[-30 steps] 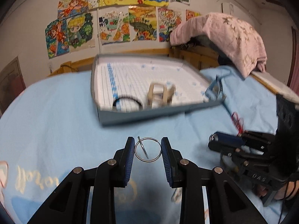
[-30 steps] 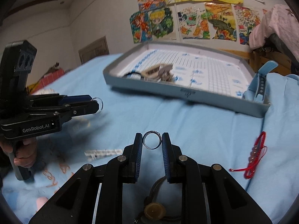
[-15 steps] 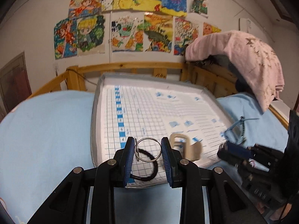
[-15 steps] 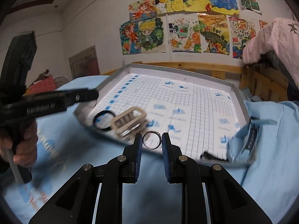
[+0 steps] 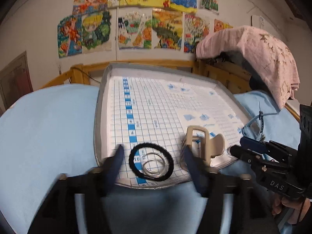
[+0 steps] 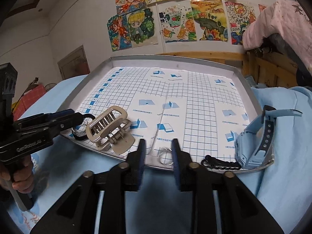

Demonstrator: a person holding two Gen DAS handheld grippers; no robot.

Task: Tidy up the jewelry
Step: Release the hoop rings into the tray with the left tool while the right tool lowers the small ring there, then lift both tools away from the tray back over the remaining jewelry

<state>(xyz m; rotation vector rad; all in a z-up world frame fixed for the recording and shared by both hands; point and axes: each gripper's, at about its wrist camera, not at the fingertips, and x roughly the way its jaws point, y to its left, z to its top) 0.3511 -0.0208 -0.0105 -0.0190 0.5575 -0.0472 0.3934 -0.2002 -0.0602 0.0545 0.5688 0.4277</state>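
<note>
A: Left wrist view first; left gripper (image 5: 153, 156) jaws opening, wide, nothing pressed; the wire hoop (image 5: 154, 163) lies flat between them on the tray (image 5: 100, 117), inside the black hair tie (image 5: 151, 161), apparently overlapping its near edge; beige hair claw (image 5: 202, 144) just right of it; right gripper (image 5: 251, 152) pokes in at the right.

B: How will the hoop handle?

A: My guess: light, thin, stiff wire, slippery on the printed sheet; pinch across its rim, not flat; the hair tie is soft and would come along if caught.

B: Right wrist view?

A: Right gripper (image 6: 159, 154) jaws opening too, still fairly narrow; small ring (image 6: 165, 156) between the pads, blurred, at the tray's (image 6: 251, 97) near edge; looks free of both pads, so released, I judge; tiny, hard, likely to roll; take it across its band.

B: Anything one view has alone?

A: Right view alone shows the ring clearly, the blue watch (image 6: 255, 142) on the tray's right corner, a black beaded strand (image 6: 220, 164) beside it, the hair claw's teeth (image 6: 109, 128), and the left gripper (image 6: 78, 118) side-on above the hoop; only the left view shows the hoop whole inside the hair tie; blue bedsheet (image 5: 48, 126) under all.
</note>
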